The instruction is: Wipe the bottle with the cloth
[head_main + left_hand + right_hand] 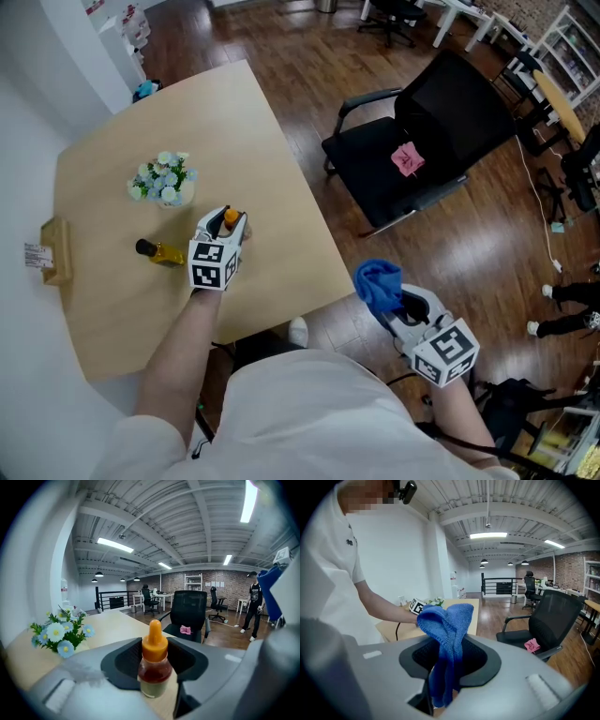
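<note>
Item: small clear glass bottle with orange dropper cap (153, 665), holding reddish-brown liquid. It stood upright on the pale wooden bench (234, 122), near the front right edge, between the jaws of the left tongs (226, 227). The jaws were closed against its lower sides, and the cap rose above them.

Item: bright blue knitted cloth (445, 634). It was bunched and clamped in the right tongs (396, 307), its upper folds standing above the jaws and one end hanging below. These tongs were held off the bench, to its right, over the dark wooden floor (309, 47) and well apart from the bottle.

Item: second bottle with black cap and yellow contents (161, 251). It lay on its side on the bench, just left of the left tongs.

Item: small posy of white and pale blue flowers (164, 178), upright, farther back on the bench.

Item: tan block with white label (53, 250), at the left edge of the bench.

Item: black office chair with armrests (422, 141), on the floor right of the bench, with a small pink item (407, 159) on its seat.
</note>
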The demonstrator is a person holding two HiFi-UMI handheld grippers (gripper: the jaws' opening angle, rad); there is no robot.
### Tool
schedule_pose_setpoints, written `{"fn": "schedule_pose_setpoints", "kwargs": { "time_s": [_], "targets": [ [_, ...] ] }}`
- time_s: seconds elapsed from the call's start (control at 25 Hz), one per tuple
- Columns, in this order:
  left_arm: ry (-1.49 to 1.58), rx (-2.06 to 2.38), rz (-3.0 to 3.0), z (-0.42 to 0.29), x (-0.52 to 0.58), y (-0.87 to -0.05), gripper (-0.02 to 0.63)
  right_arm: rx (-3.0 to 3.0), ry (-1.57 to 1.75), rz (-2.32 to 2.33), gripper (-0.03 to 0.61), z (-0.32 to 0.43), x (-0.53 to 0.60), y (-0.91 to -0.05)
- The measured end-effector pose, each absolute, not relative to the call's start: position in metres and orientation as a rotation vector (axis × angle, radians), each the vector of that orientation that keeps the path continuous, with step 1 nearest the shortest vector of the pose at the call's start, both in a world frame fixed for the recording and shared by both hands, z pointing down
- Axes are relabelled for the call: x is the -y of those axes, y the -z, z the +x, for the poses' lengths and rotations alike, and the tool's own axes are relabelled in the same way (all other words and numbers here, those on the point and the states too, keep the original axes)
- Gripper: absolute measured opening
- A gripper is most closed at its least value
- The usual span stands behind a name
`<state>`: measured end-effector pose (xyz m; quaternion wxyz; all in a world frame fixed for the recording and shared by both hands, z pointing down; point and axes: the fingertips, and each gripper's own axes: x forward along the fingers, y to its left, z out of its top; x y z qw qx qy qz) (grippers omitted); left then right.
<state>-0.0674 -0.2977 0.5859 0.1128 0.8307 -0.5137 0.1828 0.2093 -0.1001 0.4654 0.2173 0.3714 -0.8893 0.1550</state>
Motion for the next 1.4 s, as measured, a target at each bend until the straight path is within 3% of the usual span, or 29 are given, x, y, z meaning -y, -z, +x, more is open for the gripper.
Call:
{"fn": "schedule_pose_setpoints", "kwargs": {
  "time_s": [0.24, 0.76, 1.4],
  "targets": [
    [-0.583, 1.542, 2.425, -0.073, 0.297, -0.576, 0.233, 2.501, -0.427, 0.984, 0.123, 0.198, 0.103, -0.467],
    [-0.643, 1.45, 2.412, -0.106, 0.135, -0.542, 0.235, 2.622, -0.424, 0.821, 0.123, 0.143, 0.099, -0.48],
    [-0.467, 1.427, 2.552, -0.243, -0.02, -0.458, 0.233, 2.629, -0.328, 0.938, 0.123, -0.007, -0.016, -0.448]
  ]
}}
